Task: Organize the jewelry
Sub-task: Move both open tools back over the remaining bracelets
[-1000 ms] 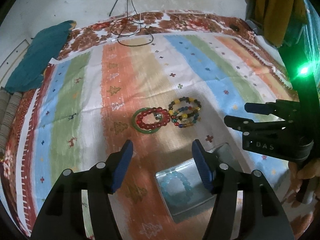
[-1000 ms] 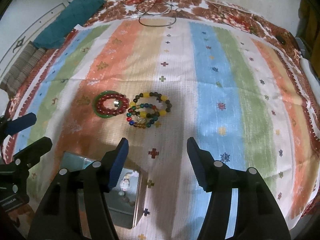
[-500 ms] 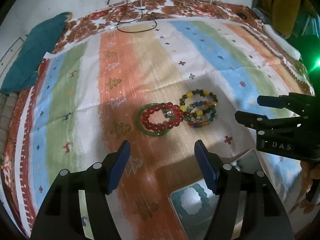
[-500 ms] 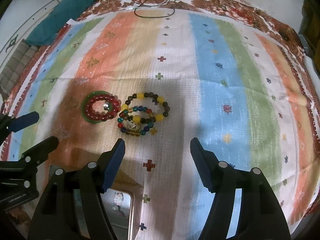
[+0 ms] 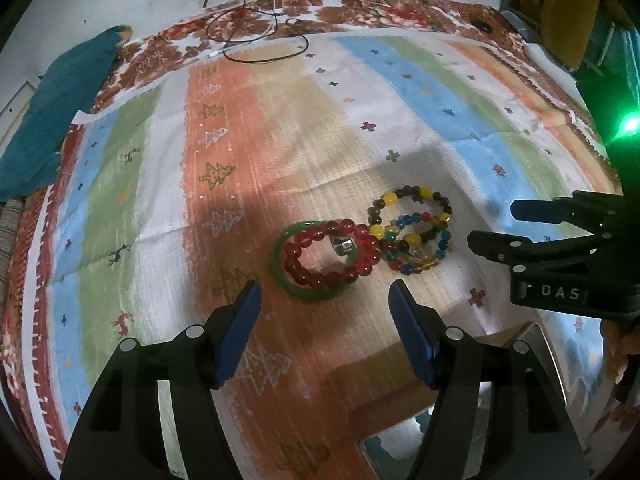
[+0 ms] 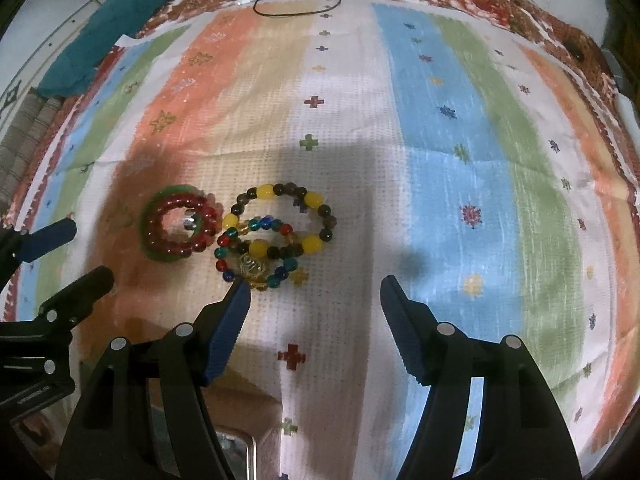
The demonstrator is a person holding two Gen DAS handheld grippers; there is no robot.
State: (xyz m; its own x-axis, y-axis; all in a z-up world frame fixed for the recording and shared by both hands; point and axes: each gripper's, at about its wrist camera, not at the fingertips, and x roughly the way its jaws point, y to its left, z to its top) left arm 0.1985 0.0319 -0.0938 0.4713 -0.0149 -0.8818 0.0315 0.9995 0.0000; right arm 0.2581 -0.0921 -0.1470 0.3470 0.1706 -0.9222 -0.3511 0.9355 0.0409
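The cloth [image 5: 168, 168], striped in orange, green, blue and white, covers the whole work surface. A teal cushion [image 5: 60, 108] lies at its far left edge and a black cable [image 5: 256, 36] is coiled at the far end.

At the near edge, a metal tin [image 5: 400, 444] shows between and below my fingers; in the right wrist view only its corner [image 6: 240, 456] is visible. I cannot tell what it holds.

My left gripper [image 5: 324, 312] has both fingers spread wide with nothing between them. My right gripper [image 6: 314, 308] is likewise spread and empty.

The jewelry lies mid-cloth in two touching groups. The green bangle [image 5: 316, 294] lies flat with the red bracelet [image 5: 332, 256] resting on it, directly ahead of my left gripper. Just beside it, the yellow bracelet [image 6: 280, 220] overlaps the mixed bracelet [image 6: 256, 256], whose near beads sit at my right gripper's left fingertip.

Step in hand, as I judge it: approach for a pick, tin as the likely destination.

Next move requires:
1. Select one piece only; the stacked rings may lift together.
2. Lower one finger inside the loop, one outside.
3. Close on the beads before lifting.
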